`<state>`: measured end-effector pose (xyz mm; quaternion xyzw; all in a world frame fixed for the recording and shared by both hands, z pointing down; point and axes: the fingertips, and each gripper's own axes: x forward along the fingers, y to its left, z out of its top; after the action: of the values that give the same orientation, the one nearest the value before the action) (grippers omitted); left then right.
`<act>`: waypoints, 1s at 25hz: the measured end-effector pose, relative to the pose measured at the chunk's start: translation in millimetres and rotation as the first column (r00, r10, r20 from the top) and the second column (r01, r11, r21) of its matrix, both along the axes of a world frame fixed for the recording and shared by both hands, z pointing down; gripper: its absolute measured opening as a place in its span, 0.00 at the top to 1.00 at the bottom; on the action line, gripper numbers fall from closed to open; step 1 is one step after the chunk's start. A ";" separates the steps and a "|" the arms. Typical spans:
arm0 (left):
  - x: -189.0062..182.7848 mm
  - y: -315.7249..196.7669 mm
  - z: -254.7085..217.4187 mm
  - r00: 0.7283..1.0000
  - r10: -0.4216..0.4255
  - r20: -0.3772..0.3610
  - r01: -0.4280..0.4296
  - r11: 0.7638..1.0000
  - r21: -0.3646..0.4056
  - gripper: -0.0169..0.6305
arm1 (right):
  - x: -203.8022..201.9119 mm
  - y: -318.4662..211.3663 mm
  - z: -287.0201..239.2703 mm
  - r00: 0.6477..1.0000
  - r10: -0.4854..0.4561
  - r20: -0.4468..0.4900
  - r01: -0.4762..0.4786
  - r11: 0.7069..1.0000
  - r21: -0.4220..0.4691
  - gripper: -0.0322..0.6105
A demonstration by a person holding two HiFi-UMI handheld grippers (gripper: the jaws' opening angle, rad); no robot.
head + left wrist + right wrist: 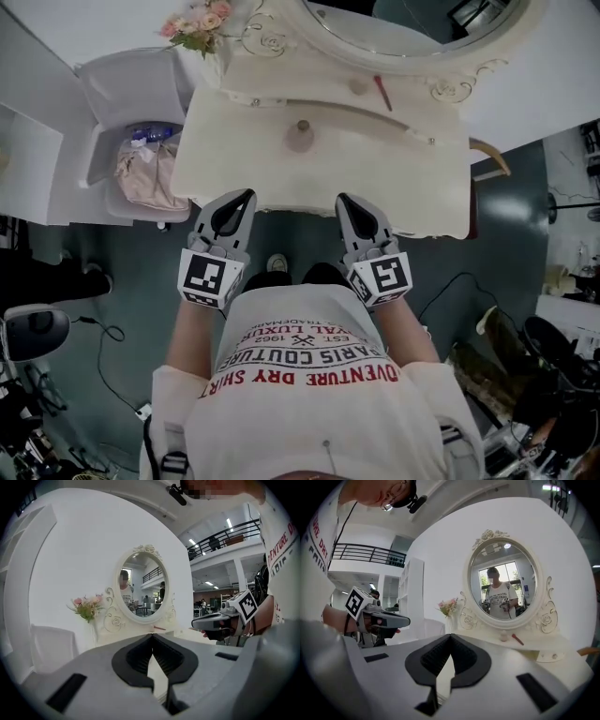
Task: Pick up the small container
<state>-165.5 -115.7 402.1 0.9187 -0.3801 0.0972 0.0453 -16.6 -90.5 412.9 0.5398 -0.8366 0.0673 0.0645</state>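
Observation:
The small container (301,137), a pale pinkish jar with a knob on its lid, stands in the middle of the cream dressing table (412,187). My left gripper (246,194) and right gripper (343,198) hover side by side over the table's front edge, short of the jar. Both are shut with nothing between the jaws. In the left gripper view my own jaws (152,635) meet at the tips, and the right gripper (194,623) shows at the right. In the right gripper view the jaws (450,635) are also shut, with the left gripper (405,619) at the left. The jar is hidden in both gripper views.
An oval mirror (412,28) backs the table. On its raised shelf lie a small round pinkish item (357,87) and a red stick (382,93). Pink flowers (199,23) stand at the back left. A white chair (122,84) with a pink bag (145,173) sits left.

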 end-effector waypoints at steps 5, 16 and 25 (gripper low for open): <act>14.8 -38.3 19.8 1.000 0.024 -0.020 -0.024 0.999 -0.040 0.96 | 3.5 -30.4 11.2 1.000 -0.004 -0.001 0.004 1.000 -0.023 0.95; 76.9 -121.4 59.6 0.995 0.095 0.013 -0.094 0.993 -0.068 0.95 | 38.5 -119.1 28.8 0.998 -0.068 -0.013 0.068 0.997 -0.032 0.95; 122.9 -157.2 120.8 0.987 0.149 0.056 -0.141 0.982 -0.128 0.72 | 71.2 -167.2 59.7 0.996 -0.082 0.036 0.085 0.993 -0.085 0.95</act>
<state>-42.6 -272.9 523.0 0.9357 -0.3066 0.1536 0.0825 54.6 -257.6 472.6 0.4997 -0.8558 0.1095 0.0770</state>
